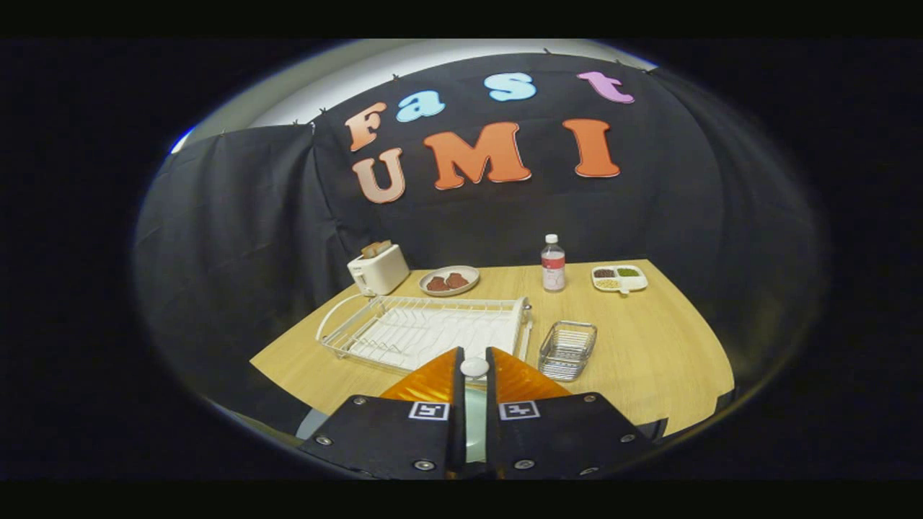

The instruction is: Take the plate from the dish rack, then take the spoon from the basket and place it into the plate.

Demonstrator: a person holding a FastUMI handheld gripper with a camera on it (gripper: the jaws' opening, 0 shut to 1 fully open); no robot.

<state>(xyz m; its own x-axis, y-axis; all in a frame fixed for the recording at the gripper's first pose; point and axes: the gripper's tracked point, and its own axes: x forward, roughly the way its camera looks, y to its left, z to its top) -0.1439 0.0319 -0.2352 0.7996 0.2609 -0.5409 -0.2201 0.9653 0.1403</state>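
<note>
My gripper (474, 355) is shut on the white spoon (474, 367), whose rounded end shows between the fingertips. Under the gripper lies a pale plate (475, 429), seen through the slit between the fingers; most of it is hidden by the gripper body. The wire basket (567, 350) stands just ahead and to the right of the fingers with nothing in it. The white dish rack (422, 328) lies ahead and to the left, holding no dishes.
Along the far edge of the wooden table (649, 339) stand a white toaster (378, 269), a plate of brown food (449, 280), a small bottle (553, 263) and a divided dish (619, 278). Black cloth walls close in the back and left.
</note>
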